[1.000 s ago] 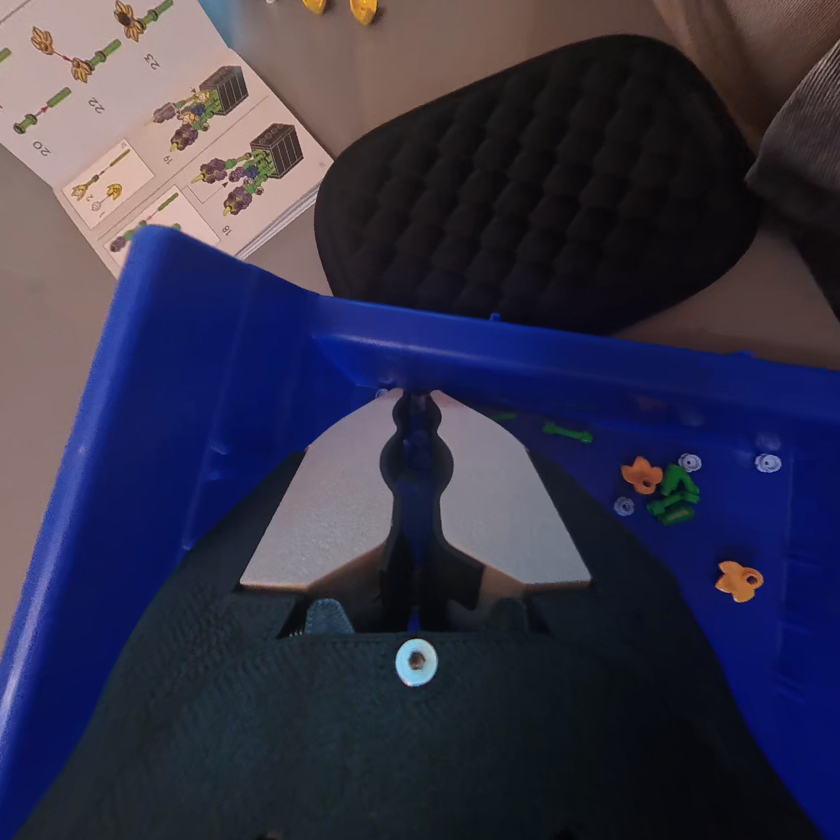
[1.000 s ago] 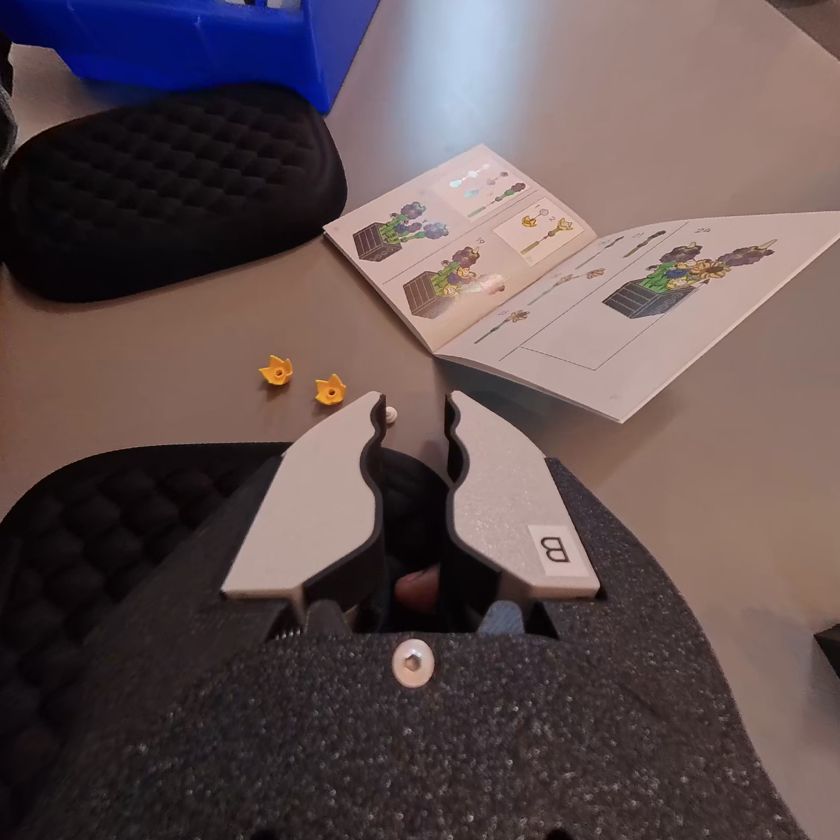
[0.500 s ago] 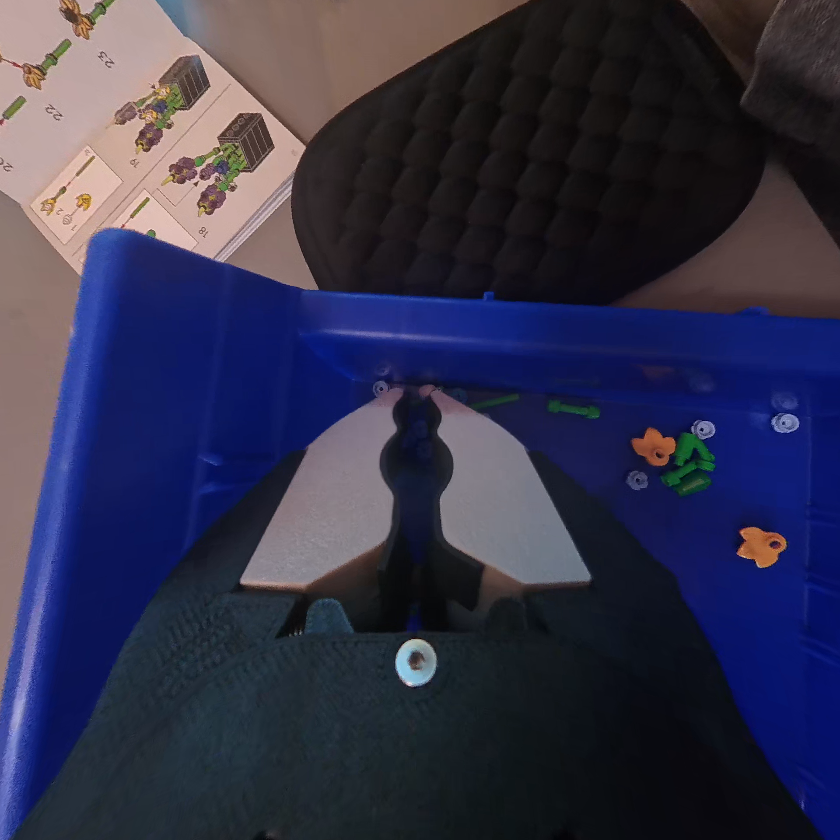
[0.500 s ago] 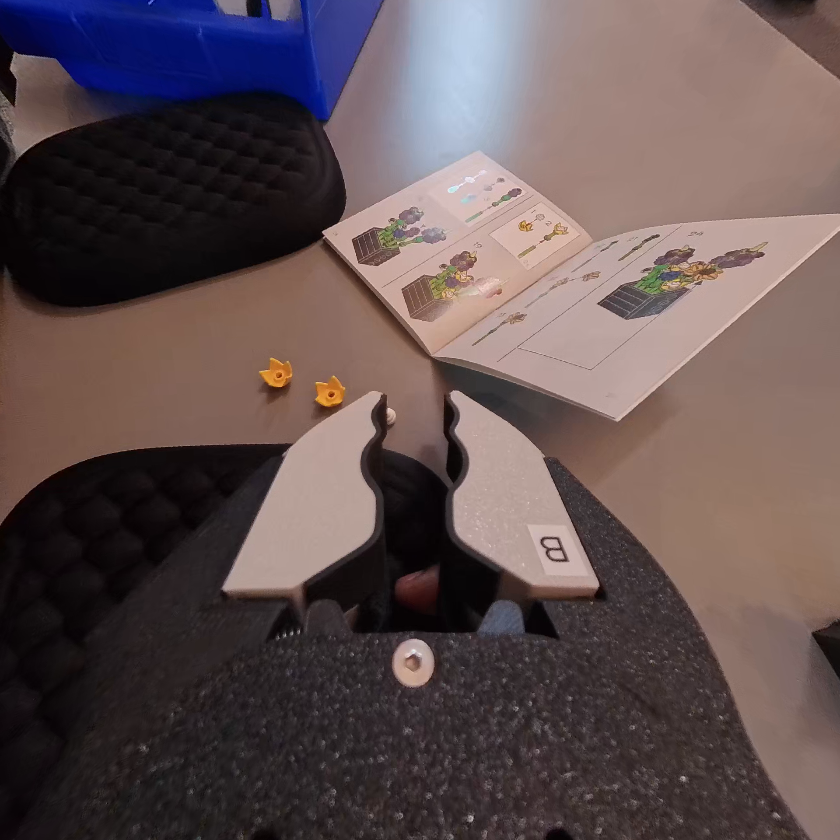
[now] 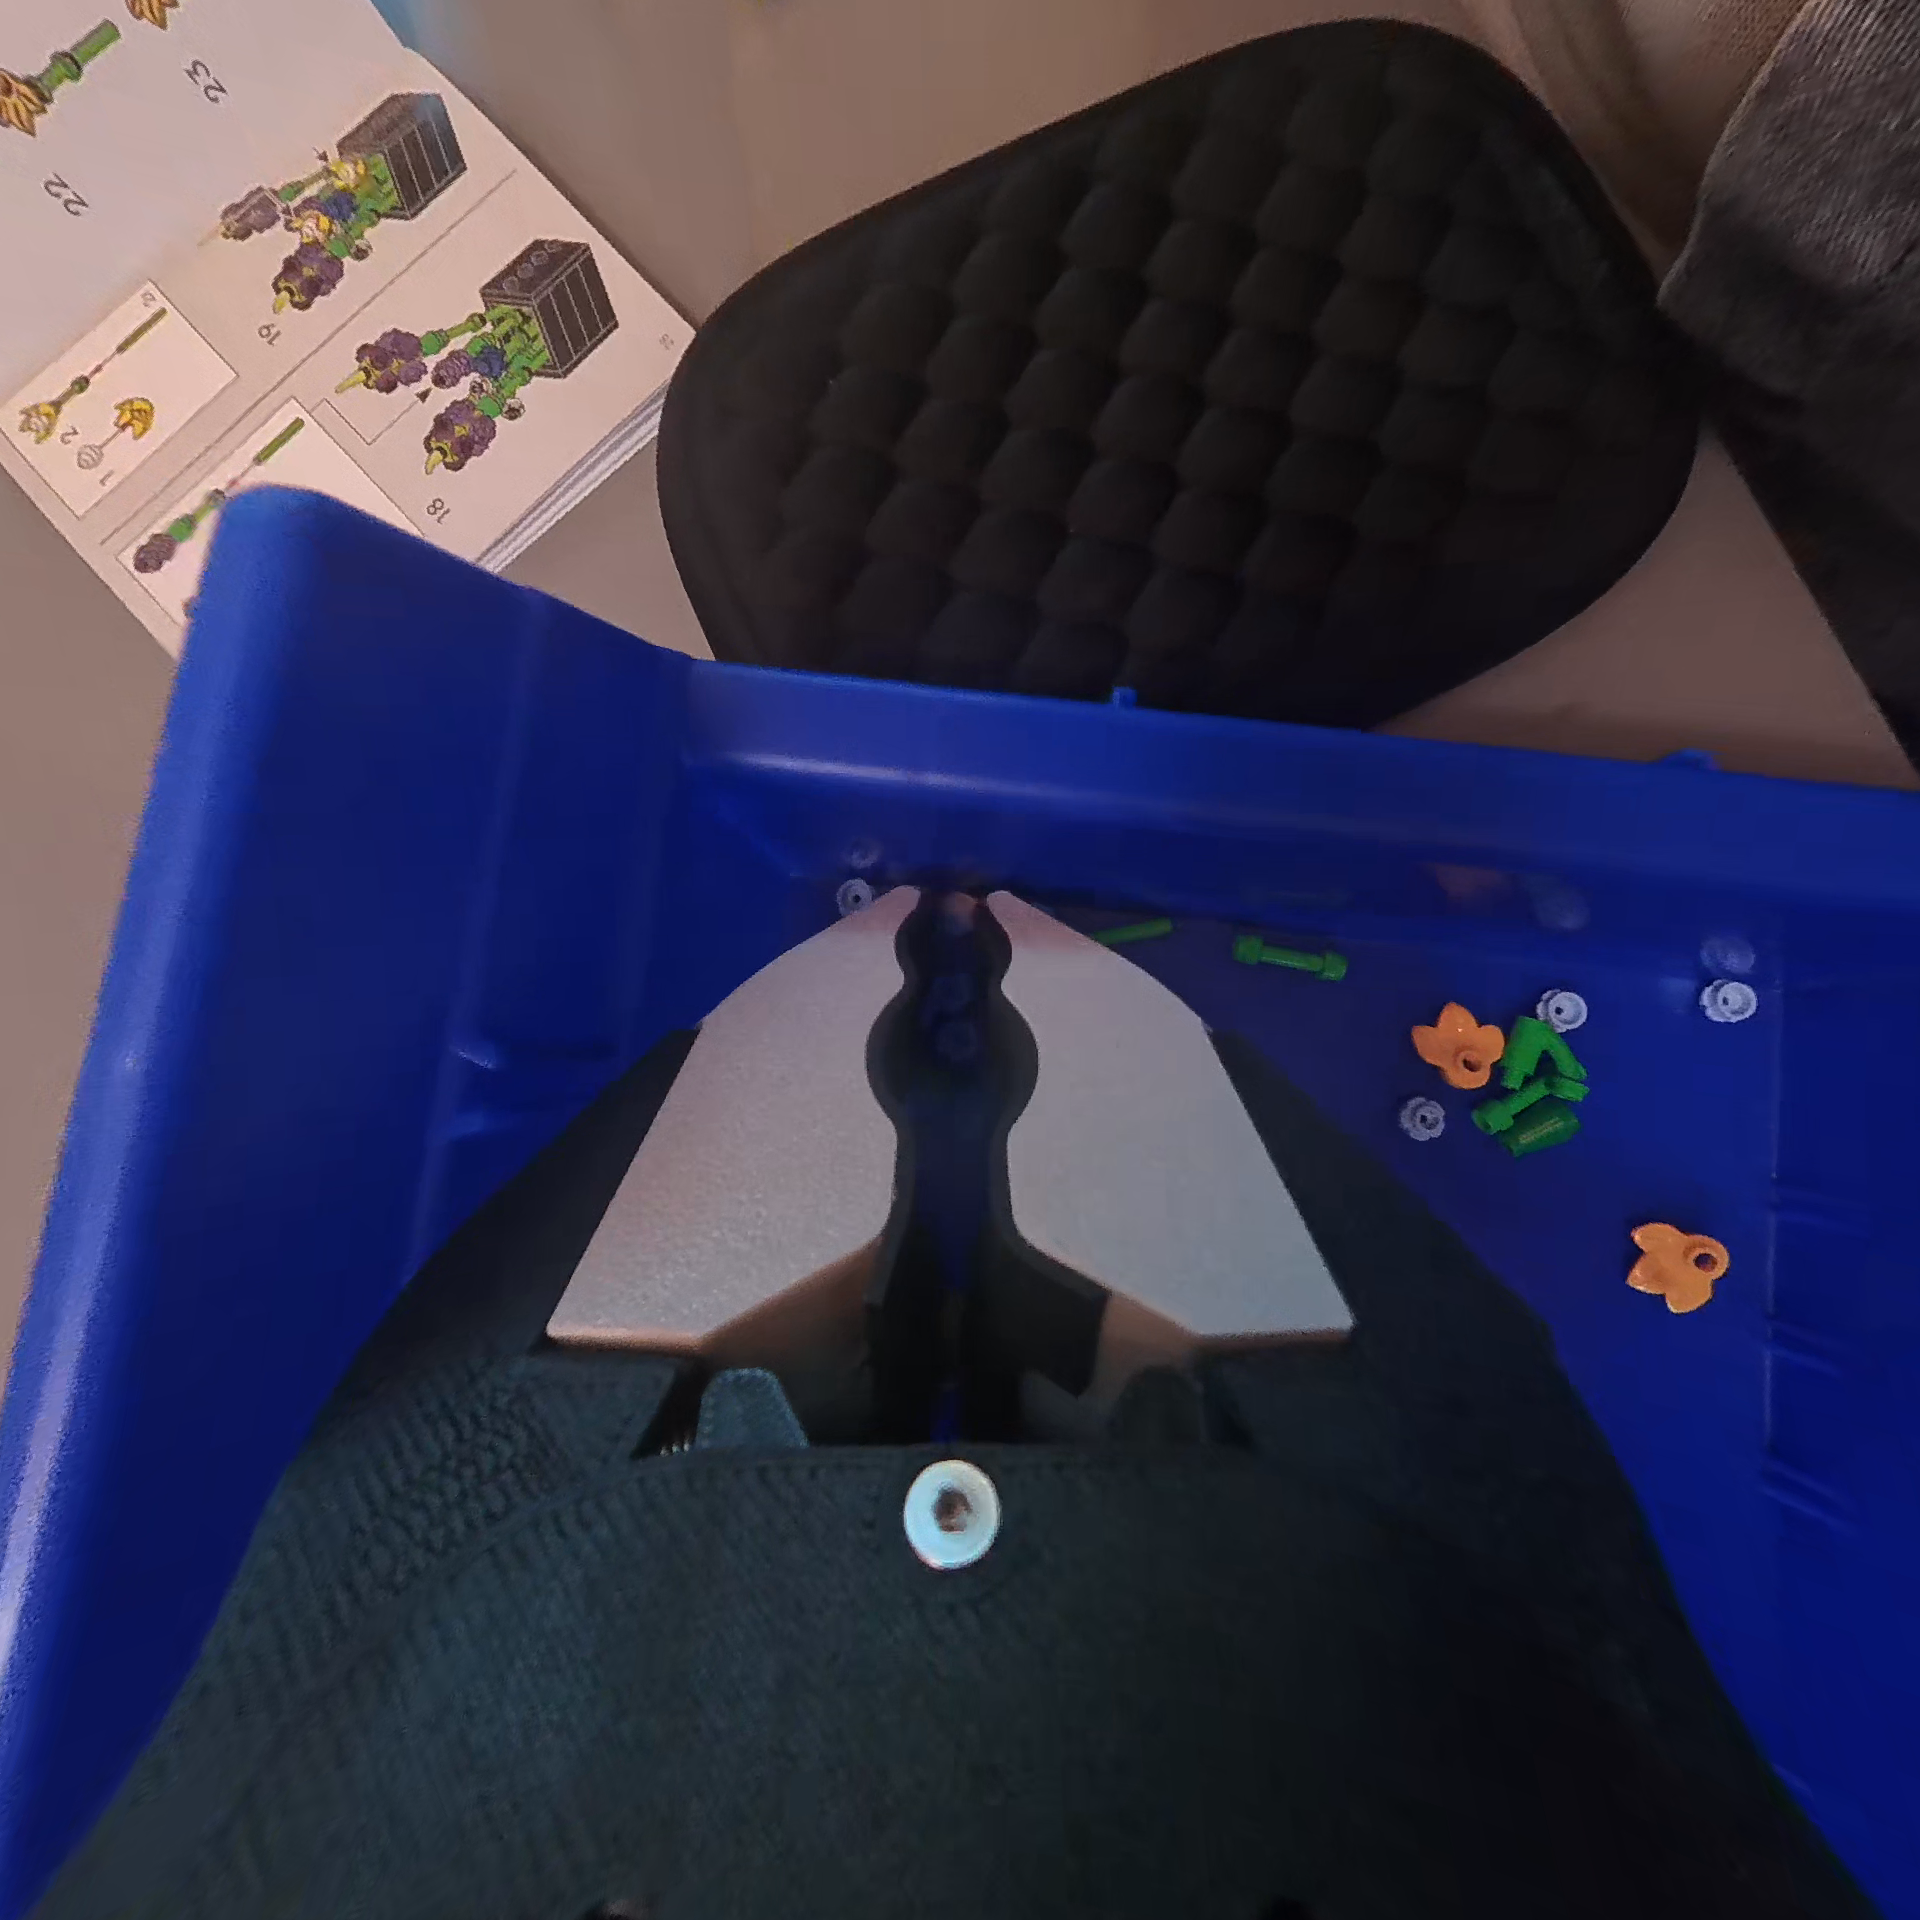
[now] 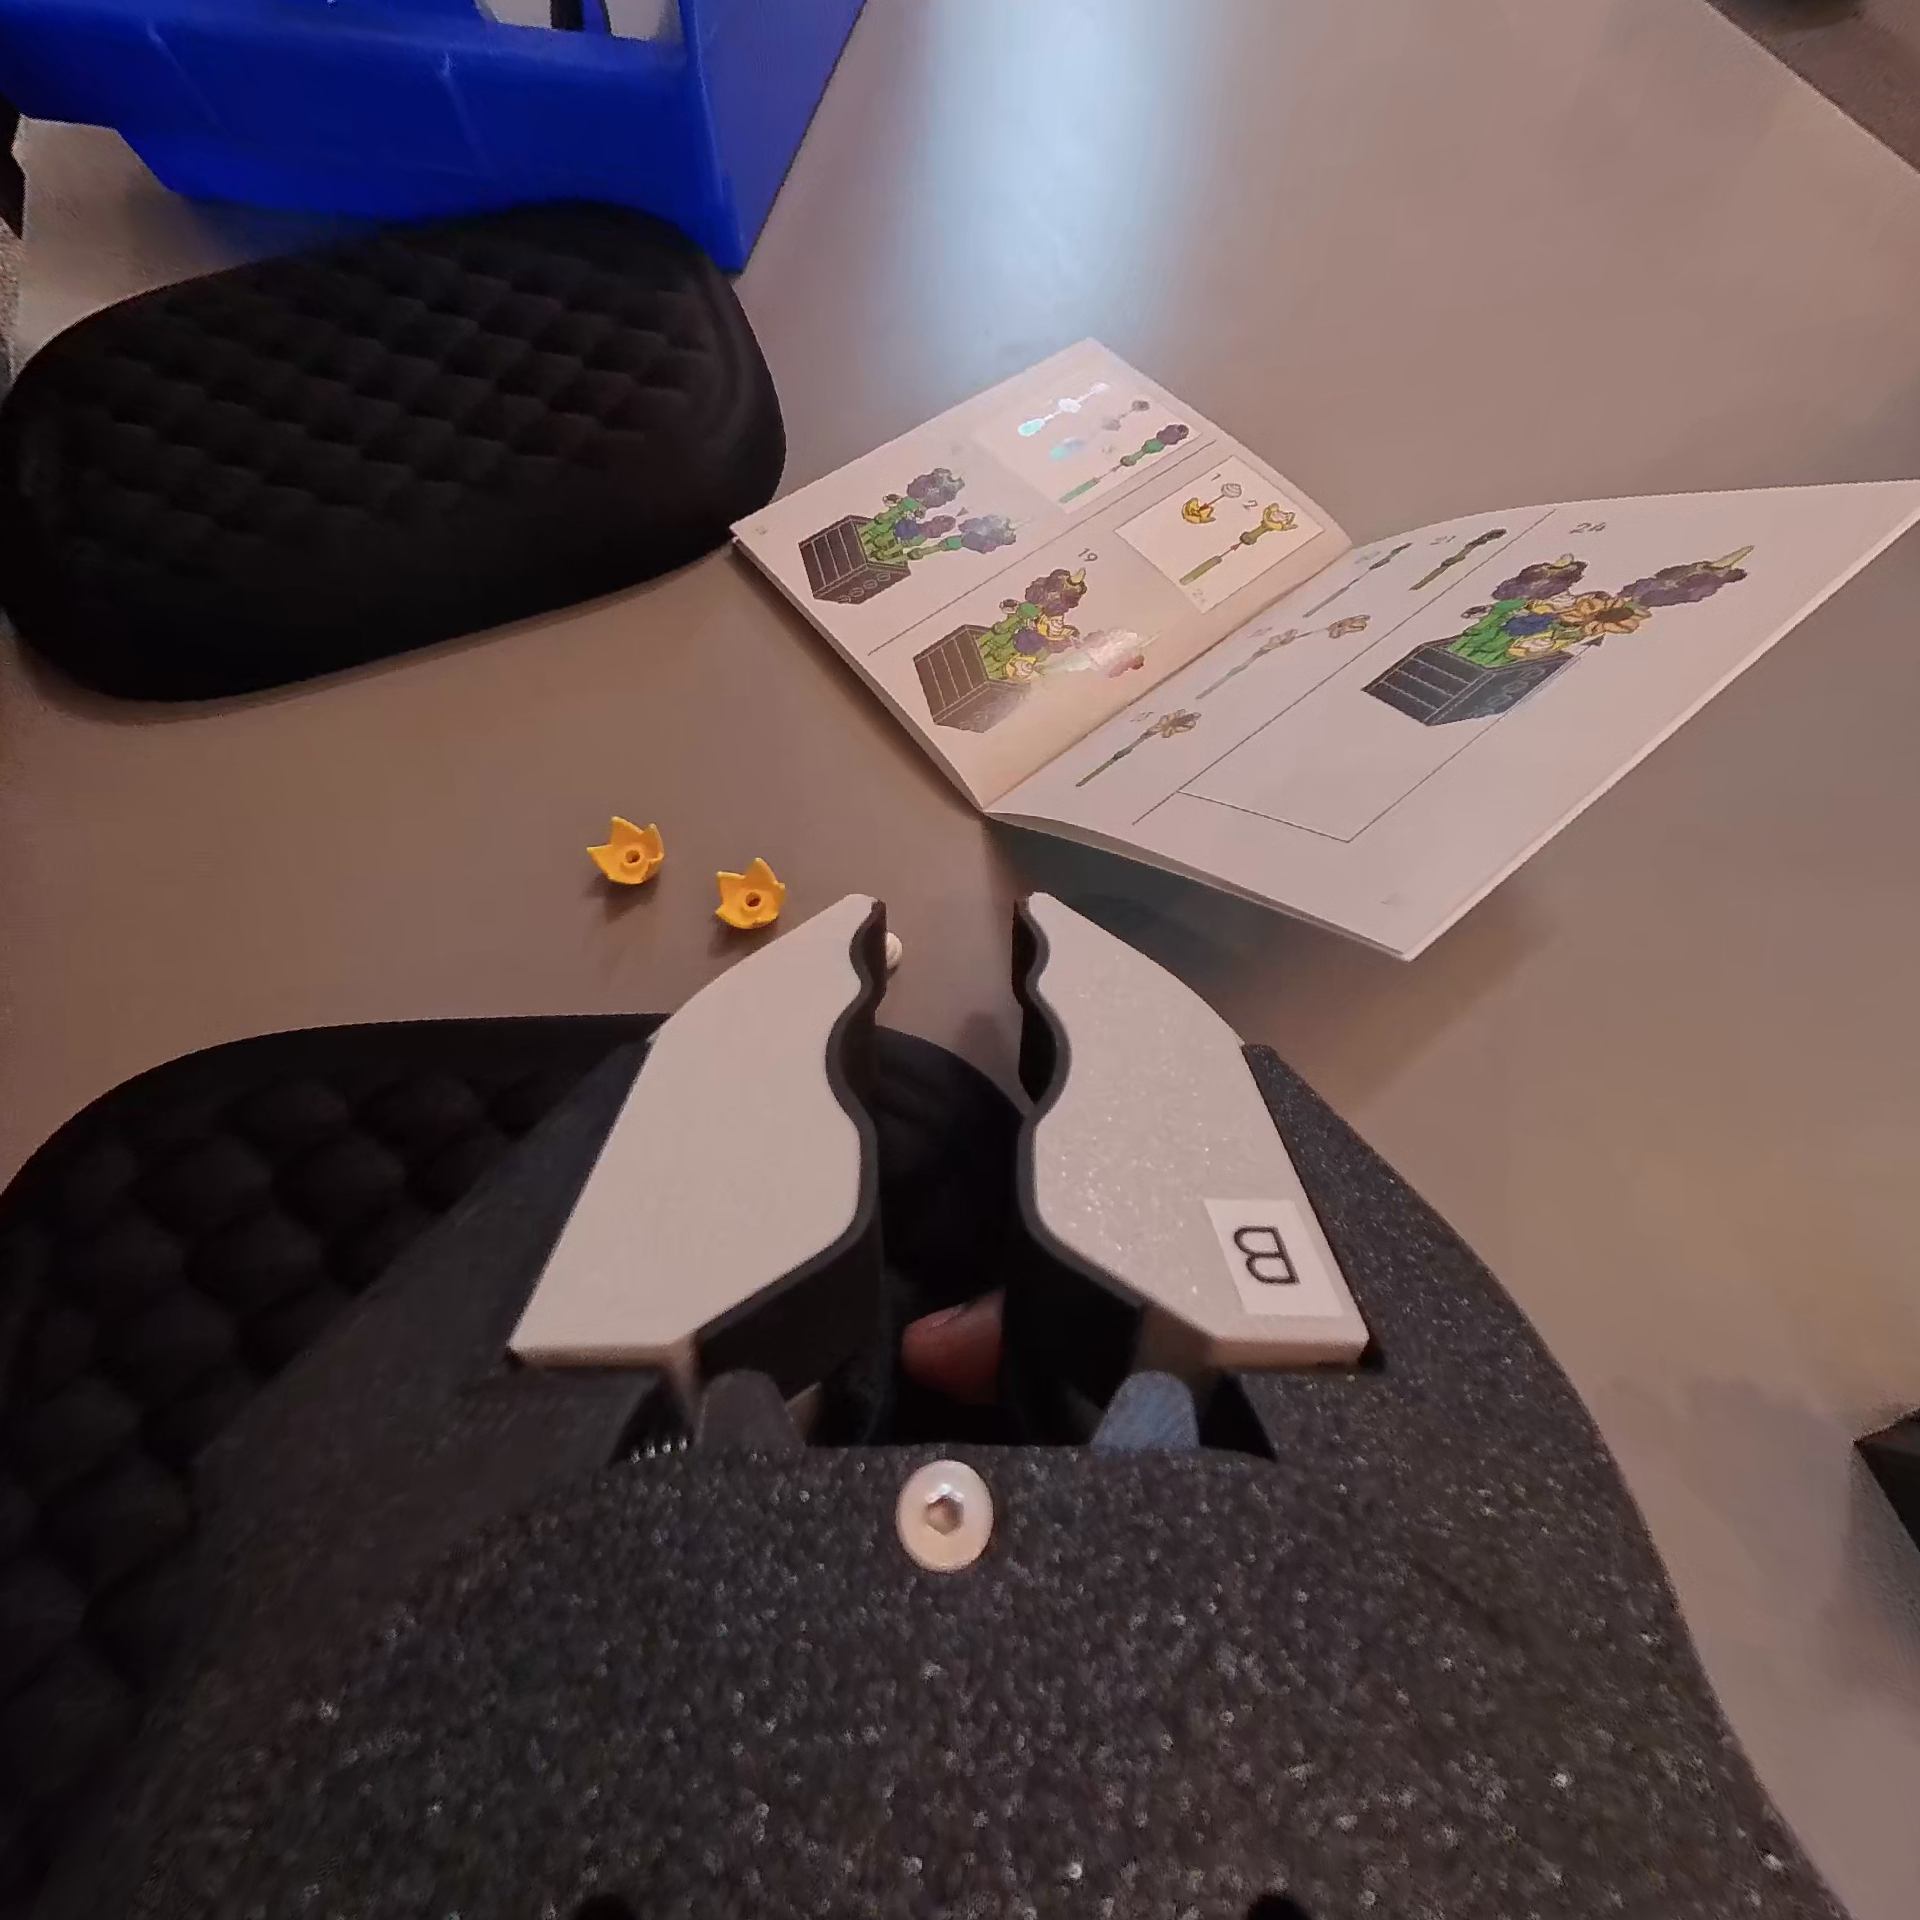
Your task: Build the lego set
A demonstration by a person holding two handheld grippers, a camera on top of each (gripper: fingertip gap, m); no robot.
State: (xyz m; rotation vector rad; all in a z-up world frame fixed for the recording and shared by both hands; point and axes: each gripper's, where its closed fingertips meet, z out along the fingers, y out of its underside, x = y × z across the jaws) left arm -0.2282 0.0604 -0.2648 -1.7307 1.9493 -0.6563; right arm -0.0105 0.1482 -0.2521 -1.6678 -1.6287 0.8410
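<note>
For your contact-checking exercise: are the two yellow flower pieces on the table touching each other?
Apart. The right wrist view shows bare grey table between the left yellow flower piece and the right yellow flower piece.

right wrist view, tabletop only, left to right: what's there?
Far black quilted pad → first yellow flower piece → second yellow flower piece → small white stud by the open right gripper → open instruction booklet.

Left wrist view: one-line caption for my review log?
Left tongs nearly closed at the far wall inside the blue bin, orange and green pieces scattered to their right.
</note>
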